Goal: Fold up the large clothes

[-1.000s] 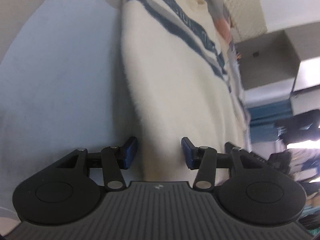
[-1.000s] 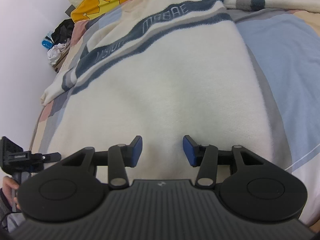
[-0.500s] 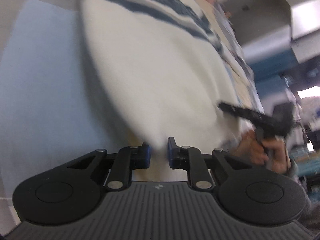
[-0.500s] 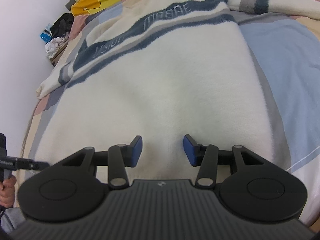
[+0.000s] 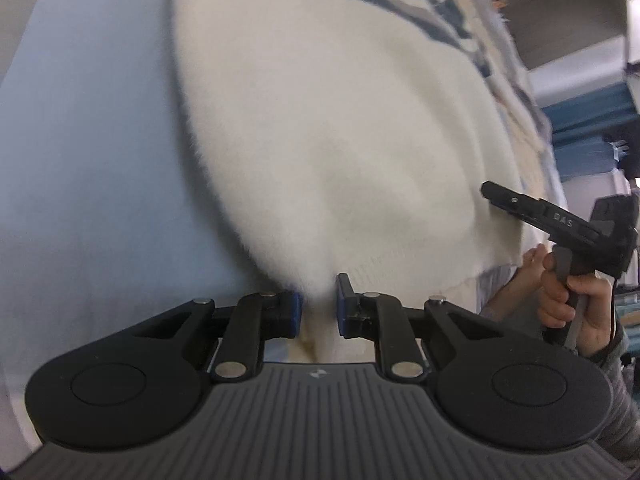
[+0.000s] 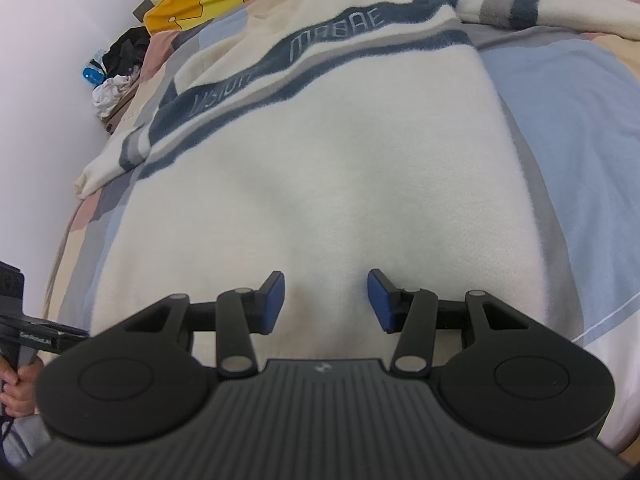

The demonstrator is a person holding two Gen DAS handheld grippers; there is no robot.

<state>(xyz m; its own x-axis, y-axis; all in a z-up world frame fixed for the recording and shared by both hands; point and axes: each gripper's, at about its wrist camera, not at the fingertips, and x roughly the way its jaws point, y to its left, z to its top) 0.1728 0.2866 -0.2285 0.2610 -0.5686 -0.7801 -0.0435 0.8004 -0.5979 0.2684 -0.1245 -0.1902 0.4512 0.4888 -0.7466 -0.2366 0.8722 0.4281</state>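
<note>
Left gripper (image 5: 318, 304): jaws just closed, now pinching the cream sweater's (image 5: 340, 140) hem, lower centre.
Right gripper (image 6: 326, 300): half open, empty, unmoved.
Meaning: fold likely starting.

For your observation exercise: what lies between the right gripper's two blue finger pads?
In the right wrist view, the right gripper stands open, and only the cream sweater's hem shows between its pads, lying flat on the bed cover.
</note>
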